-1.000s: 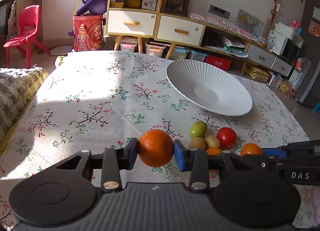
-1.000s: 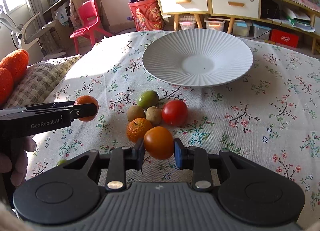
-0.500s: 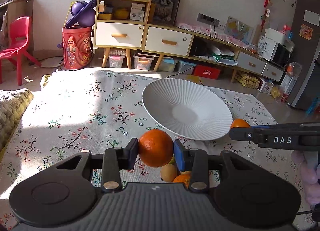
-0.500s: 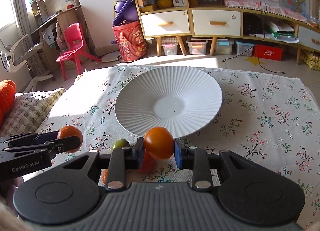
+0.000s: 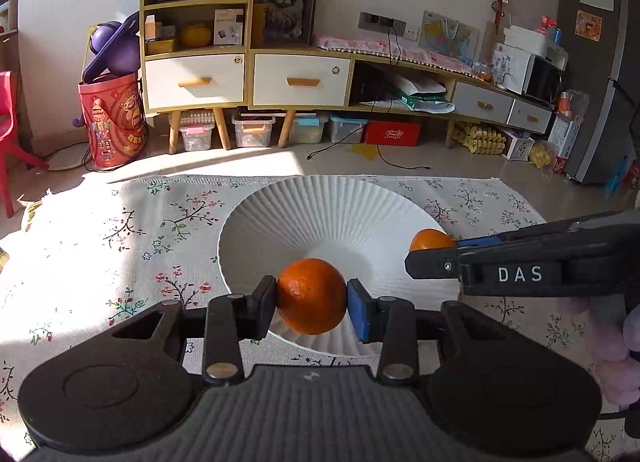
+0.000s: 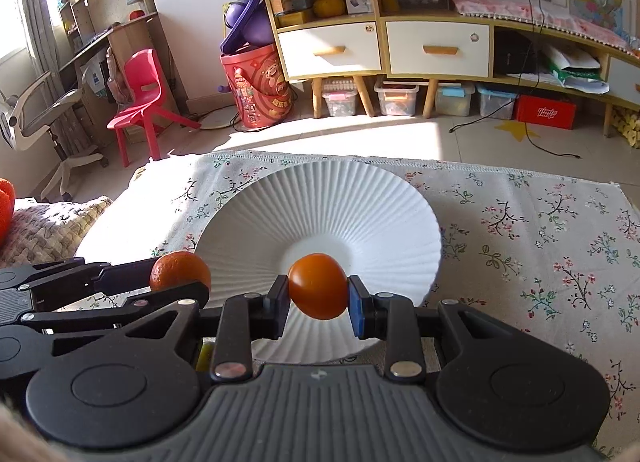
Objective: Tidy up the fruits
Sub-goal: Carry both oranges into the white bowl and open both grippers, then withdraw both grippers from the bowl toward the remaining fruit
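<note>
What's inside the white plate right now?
Nothing visible in the white ribbed plate: its bare well shows. The left gripper with its orange and the right gripper with its orange fruit cover the near part.

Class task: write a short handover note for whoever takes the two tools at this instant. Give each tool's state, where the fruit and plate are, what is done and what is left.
Left tool: shut on an orange, held over the near part of the white plate.
Right tool: shut on a smoother orange fruit, also over the plate.
Done: both fruits picked up and brought to the plate.
Left: nothing lies in the plate yet; set both down in it. Other fruit is out of view.
</note>
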